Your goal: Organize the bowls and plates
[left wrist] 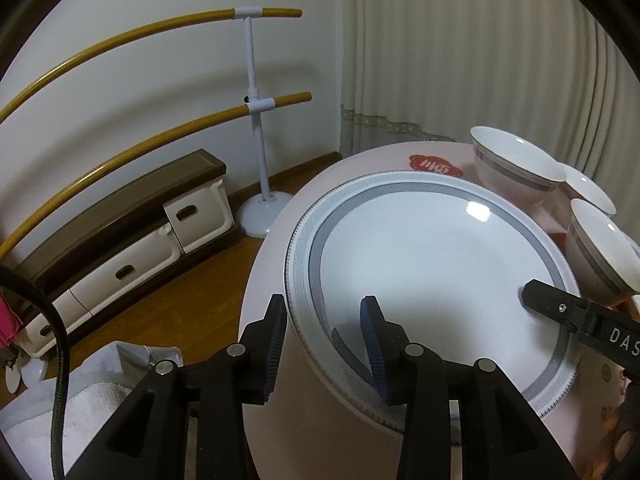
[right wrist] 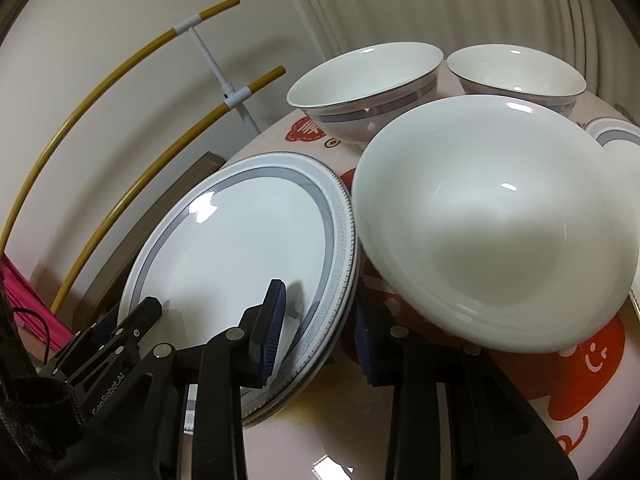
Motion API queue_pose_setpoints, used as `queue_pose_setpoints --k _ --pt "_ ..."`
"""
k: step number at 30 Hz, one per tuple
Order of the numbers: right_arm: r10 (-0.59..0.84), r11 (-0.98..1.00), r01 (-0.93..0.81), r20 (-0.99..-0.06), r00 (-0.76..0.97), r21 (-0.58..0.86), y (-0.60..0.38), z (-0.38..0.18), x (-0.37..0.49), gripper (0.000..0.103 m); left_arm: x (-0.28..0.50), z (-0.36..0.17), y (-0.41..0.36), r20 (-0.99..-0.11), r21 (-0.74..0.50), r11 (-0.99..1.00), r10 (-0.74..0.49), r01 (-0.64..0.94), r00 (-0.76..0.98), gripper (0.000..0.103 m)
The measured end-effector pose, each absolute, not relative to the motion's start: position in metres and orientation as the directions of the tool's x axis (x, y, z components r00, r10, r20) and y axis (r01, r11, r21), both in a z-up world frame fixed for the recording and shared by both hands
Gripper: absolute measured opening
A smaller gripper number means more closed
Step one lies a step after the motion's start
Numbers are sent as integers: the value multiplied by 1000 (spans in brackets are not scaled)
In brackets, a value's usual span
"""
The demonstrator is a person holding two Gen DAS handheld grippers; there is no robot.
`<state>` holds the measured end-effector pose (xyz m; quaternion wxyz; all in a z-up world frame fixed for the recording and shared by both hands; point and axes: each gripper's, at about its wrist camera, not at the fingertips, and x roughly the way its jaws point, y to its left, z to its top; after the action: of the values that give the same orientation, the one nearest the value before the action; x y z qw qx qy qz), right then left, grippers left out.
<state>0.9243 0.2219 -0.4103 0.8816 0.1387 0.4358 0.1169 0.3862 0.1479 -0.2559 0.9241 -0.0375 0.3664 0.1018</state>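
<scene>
Nearest the left wrist camera, the left gripper [left wrist: 326, 334] straddles the near left rim of the plate [left wrist: 432, 264]: one finger stands outside the edge over the table's side, the other lies over the plate's white face, and a clear gap shows between the pads and the rim, so the fingers are apart and nothing is clamped. In the right wrist view, the right gripper [right wrist: 320, 320] straddles the plate's [right wrist: 248, 248] near right rim, one blue-padded finger over the plate's inner face and the other just outside the edge; its fingers are apart, and whether the pads press the rim I cannot tell. The plate, white with a grey band and a patterned border, lies on the round table [right wrist: 360, 420], which is pale with red cartoon prints; a second rim shows just beneath it, so it seems to lie on another plate. Just right of the plate sits a plain white bowl [right wrist: 496, 232]. Behind it stand two grey-banded bowls [right wrist: 364, 92], side by side. Farther off, beyond the table, a white stand with yellow rails [left wrist: 256, 100] stands against the wall above a low cabinet [left wrist: 132, 248], with a curtain [left wrist: 460, 48] to the right.
</scene>
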Motion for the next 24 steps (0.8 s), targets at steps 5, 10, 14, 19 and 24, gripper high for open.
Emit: queue_pose_setpoints --k 5,10,14,19,24 --pt "317 941 -95 -747 584 325 221 -406 913 41 375 -248 147 -699 0 970 172 -241 694 56" --pt "333 937 -117 -746 576 328 214 -393 888 52 354 -228 141 -695 -12 967 175 -254 697 61" --pt "341 935 -134 -733 588 328 205 -375 863 52 329 -204 125 -669 -12 970 172 -243 723 66" --pt "329 939 -147 -693 642 310 180 -344 822 64 302 -173 97 -616 -33 979 140 -202 775 73" --pt "304 946 -134 -662 685 296 143 -320 793 72 288 -154 53 -598 -52 990 72 -128 798 85"
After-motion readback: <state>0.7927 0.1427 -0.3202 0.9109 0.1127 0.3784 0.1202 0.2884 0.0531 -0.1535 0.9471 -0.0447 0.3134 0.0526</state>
